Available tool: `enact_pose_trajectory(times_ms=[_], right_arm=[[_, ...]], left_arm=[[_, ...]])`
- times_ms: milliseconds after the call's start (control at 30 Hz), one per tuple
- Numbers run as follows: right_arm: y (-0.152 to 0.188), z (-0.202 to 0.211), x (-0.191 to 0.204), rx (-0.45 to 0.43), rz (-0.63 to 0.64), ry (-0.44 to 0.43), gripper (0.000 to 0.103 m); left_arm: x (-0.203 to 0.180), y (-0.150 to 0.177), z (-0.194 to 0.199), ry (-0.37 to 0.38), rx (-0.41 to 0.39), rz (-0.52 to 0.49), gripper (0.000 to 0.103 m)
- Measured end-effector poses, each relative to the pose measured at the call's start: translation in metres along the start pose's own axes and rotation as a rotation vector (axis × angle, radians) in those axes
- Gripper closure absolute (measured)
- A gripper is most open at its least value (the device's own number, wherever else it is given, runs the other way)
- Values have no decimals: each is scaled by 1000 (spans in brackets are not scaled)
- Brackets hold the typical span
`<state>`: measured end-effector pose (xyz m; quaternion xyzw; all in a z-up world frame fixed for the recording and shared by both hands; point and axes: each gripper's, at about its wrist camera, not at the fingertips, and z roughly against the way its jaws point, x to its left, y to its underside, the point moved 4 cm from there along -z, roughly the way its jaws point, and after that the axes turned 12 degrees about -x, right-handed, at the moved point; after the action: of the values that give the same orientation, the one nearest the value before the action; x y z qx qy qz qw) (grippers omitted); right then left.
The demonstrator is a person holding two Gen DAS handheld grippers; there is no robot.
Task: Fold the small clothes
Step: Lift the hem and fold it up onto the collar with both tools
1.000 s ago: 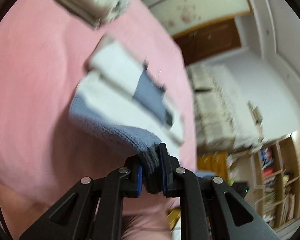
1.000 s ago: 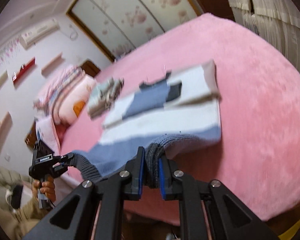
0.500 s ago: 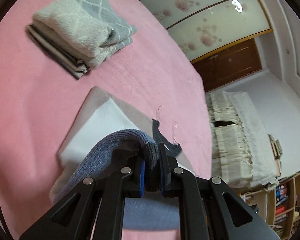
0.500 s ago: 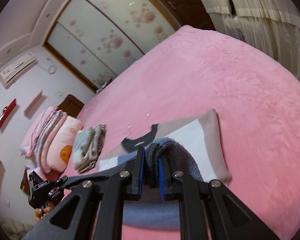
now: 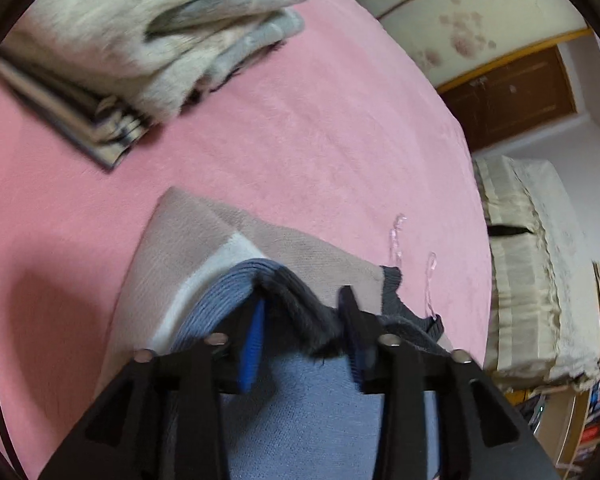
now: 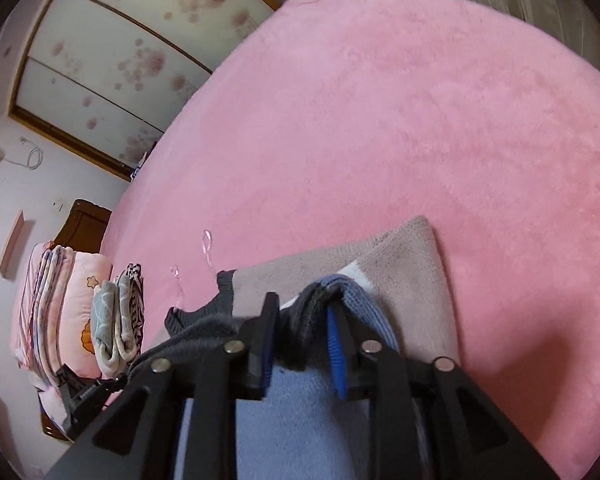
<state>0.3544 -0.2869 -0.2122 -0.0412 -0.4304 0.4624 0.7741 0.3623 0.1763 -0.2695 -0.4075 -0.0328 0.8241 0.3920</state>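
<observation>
A small knit sweater (image 5: 204, 248) lies on the pink bed (image 5: 300, 140), with a beige top band, a white stripe and a blue body. Its blue body with the dark grey hem (image 5: 296, 312) is folded forward up to the dark collar (image 5: 392, 288). My left gripper (image 5: 302, 320) sits low over the fold. Its jaws are opening, and the hem lies slack between the pads. In the right wrist view the same sweater (image 6: 412, 264) shows. My right gripper (image 6: 300, 336) is also opening, the hem (image 6: 304, 316) loose between its fingers.
A stack of folded clothes (image 5: 140, 40) sits on the bed beyond the sweater, also visible as folded clothes (image 6: 116, 320). Two clear plastic hooks (image 5: 396, 236) lie by the collar. Folded pink bedding (image 6: 56, 300), a curtain (image 5: 532, 260) and sliding wardrobe doors (image 6: 112, 60) ring the bed.
Both grippers carried the hem forward over the sweater toward the collar and came down. Both were shut on the hem; now their jaws stand apart.
</observation>
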Motion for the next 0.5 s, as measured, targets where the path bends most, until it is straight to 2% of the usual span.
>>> enact_pose_trajectory(times_ms=[33,100,167,300,500], right_arm=[[-1,3,1,0,1,-18,69],[-5,12,3,-28,30,-22,59],[-13,17,4,-48,37,-34,54],[-28,32,-2,-98,39,-31,54],[-25,24,5,-94,195,25,54]], left_arm=[[-4,-3,1,16,-8,-23,52],[-10,-10,7,1,-48,-83,41],[-15,-18,15,-6,-91,-125,36],[-21,-31,29,-20,-132,-160,36],[-30,-22,21,-61,-123,-322,36]])
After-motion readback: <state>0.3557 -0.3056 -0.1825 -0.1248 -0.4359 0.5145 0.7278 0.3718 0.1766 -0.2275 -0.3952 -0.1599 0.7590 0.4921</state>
